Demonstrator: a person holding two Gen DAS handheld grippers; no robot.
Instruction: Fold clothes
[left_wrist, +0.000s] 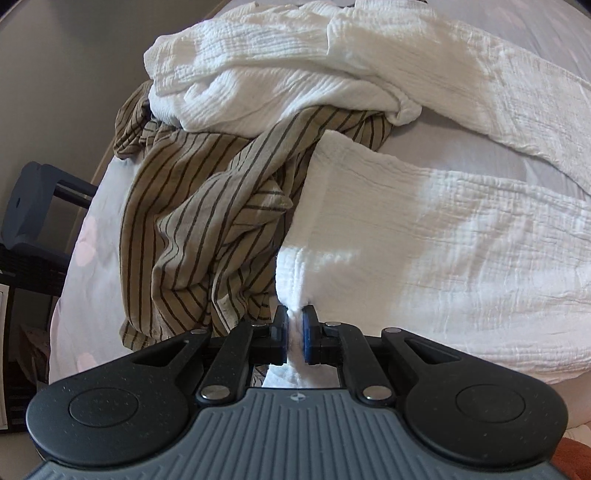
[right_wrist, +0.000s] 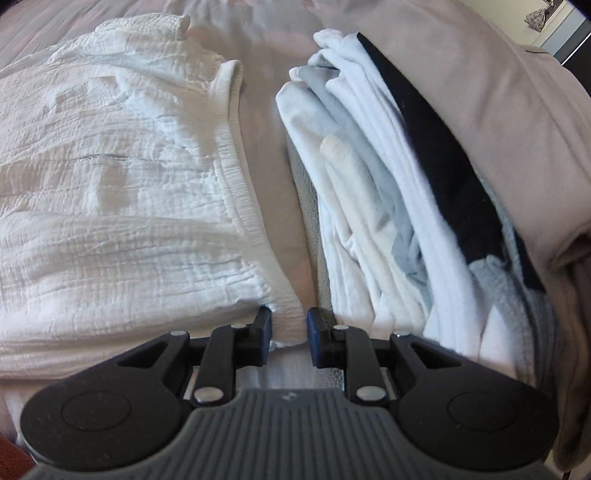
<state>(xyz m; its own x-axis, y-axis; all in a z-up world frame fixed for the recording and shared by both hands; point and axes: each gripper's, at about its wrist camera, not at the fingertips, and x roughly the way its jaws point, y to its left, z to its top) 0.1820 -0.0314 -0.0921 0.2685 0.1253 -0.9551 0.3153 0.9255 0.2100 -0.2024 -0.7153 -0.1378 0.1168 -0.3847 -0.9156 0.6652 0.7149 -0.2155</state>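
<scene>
A white crinkled garment (left_wrist: 443, 236) lies spread on the bed. My left gripper (left_wrist: 294, 330) is shut on its near left corner, with white cloth pinched between the blue pads. The same garment shows in the right wrist view (right_wrist: 122, 206), its hemmed edge running toward me. My right gripper (right_wrist: 289, 334) is open, its fingers on either side of the garment's near right corner, which lies between them unpinched.
A striped tan garment (left_wrist: 207, 221) is heaped left of the white one, under another crumpled white piece (left_wrist: 280, 85). A stack of folded white, grey and black clothes (right_wrist: 388, 206) lies right of my right gripper. A dark chair (left_wrist: 33, 206) stands beyond the bed's left edge.
</scene>
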